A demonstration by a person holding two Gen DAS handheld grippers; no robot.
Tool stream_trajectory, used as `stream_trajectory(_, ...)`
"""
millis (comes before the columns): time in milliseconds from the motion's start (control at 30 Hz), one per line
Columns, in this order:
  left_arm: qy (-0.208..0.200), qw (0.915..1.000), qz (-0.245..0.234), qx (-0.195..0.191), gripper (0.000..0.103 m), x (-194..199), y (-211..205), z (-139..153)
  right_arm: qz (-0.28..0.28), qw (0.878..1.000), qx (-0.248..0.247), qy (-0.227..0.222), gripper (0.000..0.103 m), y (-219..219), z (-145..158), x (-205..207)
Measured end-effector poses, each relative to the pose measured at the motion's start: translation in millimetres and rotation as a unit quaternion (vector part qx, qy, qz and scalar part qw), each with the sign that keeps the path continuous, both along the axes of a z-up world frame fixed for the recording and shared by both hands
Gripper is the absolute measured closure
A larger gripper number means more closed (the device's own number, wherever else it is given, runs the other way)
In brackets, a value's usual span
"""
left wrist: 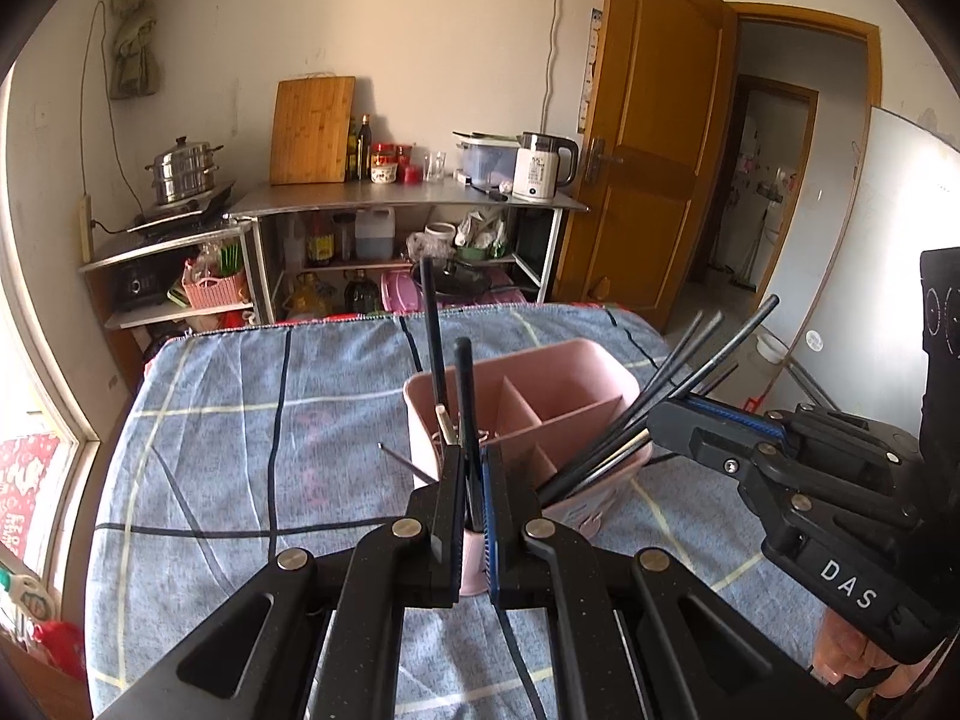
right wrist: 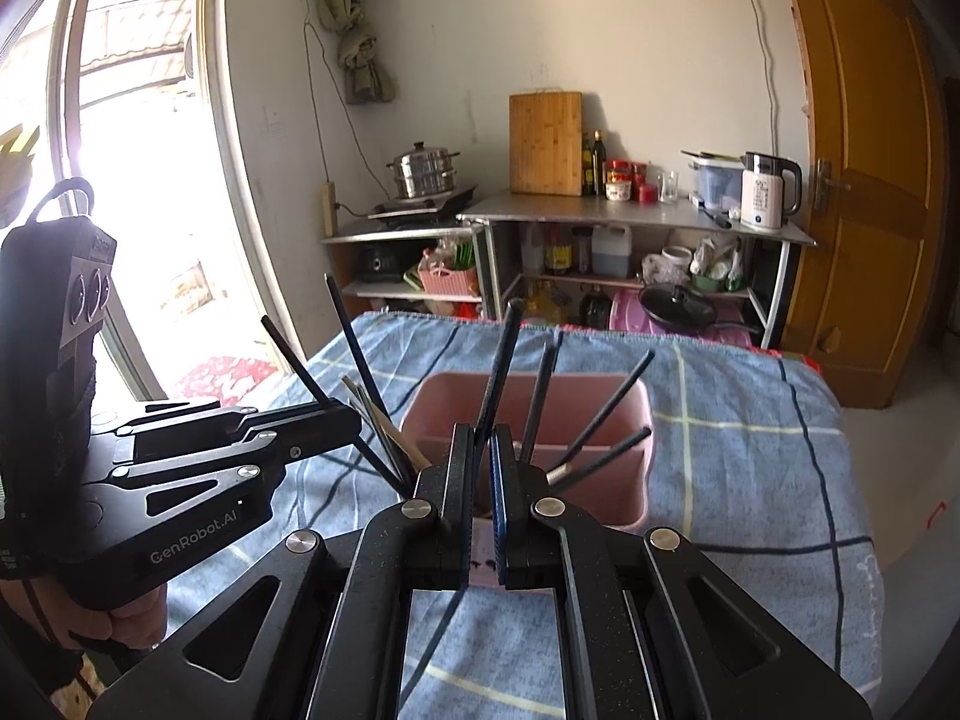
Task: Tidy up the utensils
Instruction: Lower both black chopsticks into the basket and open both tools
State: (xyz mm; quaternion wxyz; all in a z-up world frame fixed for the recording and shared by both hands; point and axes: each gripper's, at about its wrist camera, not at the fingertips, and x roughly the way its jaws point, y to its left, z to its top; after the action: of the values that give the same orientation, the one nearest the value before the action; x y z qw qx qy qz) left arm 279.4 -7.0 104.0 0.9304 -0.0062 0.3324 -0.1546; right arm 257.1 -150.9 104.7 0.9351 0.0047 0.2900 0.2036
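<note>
Ahead of your left gripper [left wrist: 474, 468]: pink holder [left wrist: 558, 372] blocks, dark chopsticks [left wrist: 678, 384] fan up-right | Its right: right gripper [left wrist: 708, 432] crowds close | Its left: blue checked cloth [left wrist: 252, 420] lies open | Beyond: shelf rack [left wrist: 408, 204] well apart

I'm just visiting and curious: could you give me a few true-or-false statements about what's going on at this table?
1. The pink holder stands on a blue checked cloth. True.
2. The left hand-held gripper is wide open and holds nothing. False: it is shut on a dark chopstick.
3. The right hand-held gripper grips a dark chopstick. True.
4. The holder is one undivided cup. False: dividers split it into compartments.
</note>
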Motion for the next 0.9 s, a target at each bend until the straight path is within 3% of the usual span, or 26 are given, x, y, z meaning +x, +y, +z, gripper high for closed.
stream_trajectory(467,0.001,0.9999,0.006,-0.012,0.097,-16.2,6.2,2.4,-0.002,1.000,0.005,0.014,0.095,-11.3,-1.7,-6.6)
stream_trajectory(900,-0.006,0.9995,0.015,-0.026,0.097,-70.6,9.1,-5.7,-0.015,0.999,0.024,0.017,0.090,-32.1,-7.3,-48.3)
